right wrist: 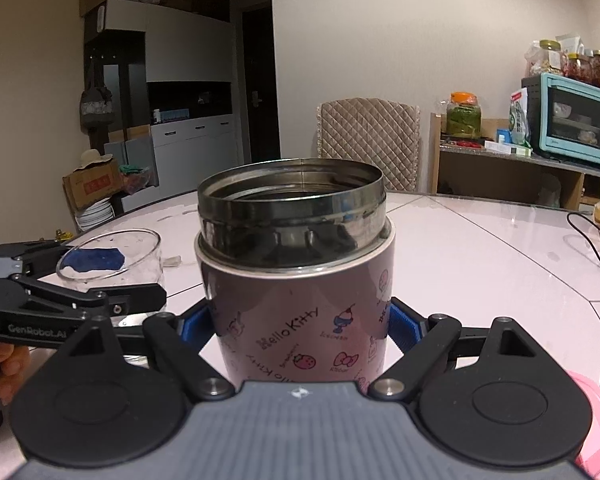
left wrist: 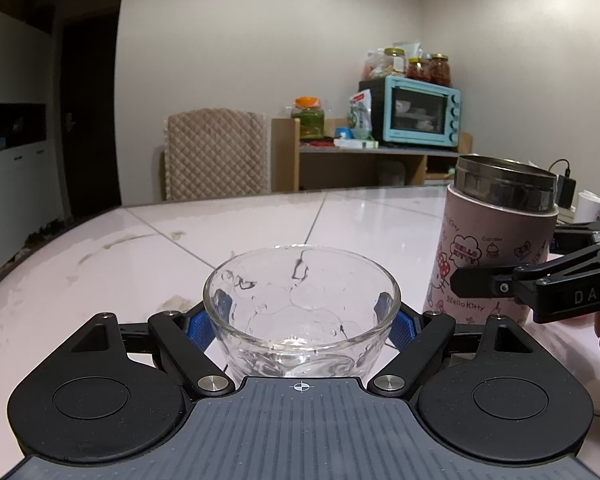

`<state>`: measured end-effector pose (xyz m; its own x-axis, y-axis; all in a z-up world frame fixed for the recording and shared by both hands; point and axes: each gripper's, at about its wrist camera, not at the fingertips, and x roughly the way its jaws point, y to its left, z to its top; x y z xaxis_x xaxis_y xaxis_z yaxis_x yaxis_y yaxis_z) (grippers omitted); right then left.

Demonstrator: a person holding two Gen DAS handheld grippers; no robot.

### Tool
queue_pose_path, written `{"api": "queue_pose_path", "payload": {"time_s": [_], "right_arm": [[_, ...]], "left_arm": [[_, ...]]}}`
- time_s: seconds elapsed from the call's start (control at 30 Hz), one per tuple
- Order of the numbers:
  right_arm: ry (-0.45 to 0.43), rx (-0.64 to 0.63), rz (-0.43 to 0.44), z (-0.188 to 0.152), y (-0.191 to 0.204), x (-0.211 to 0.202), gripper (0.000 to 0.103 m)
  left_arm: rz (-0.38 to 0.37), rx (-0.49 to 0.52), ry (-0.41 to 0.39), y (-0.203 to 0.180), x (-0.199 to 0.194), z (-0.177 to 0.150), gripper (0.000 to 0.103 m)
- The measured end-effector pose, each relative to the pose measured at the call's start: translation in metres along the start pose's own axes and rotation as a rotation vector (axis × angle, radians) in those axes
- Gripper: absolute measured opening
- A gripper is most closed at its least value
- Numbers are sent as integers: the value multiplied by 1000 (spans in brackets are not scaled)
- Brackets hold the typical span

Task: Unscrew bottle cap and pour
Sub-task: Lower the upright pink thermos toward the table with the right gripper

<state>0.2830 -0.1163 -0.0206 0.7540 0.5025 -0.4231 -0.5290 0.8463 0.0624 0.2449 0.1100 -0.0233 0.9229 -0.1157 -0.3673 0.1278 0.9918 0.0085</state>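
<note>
table (left wrist: 380, 216) – glossy pale tile | room – teal oven (left wrist: 418, 117) on shelf

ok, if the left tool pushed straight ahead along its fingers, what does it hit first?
The left tool already clamps the glass bowl, so nothing new at once. Beyond lies bare table; the pink flask sits off to the right, apparently clear.

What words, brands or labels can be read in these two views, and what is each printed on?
"Hello Kitty": on the pink bottle, repeated around its body.
"HELLO KITTY": in a cloud shape on the bottle, left wrist view.
"Cupcake", "Ice Cream", "Ribbon", "Strawberry": tiny captions by the bottle's drawings, only roughly legible.
"DAS": on the right gripper, text cut off by the frame edge.
"GenRobot.AI": on the left gripper.
Packets, jars and the cardboard box behind: too small to read.
</note>
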Motion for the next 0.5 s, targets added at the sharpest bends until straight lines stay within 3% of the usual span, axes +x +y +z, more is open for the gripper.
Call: {"api": "queue_pose_path", "payload": {"time_s": [0.5], "right_arm": [[17,20,0,-9,4,0,88]], "left_arm": [[23,29,7,-7,2,-2,90]]}}
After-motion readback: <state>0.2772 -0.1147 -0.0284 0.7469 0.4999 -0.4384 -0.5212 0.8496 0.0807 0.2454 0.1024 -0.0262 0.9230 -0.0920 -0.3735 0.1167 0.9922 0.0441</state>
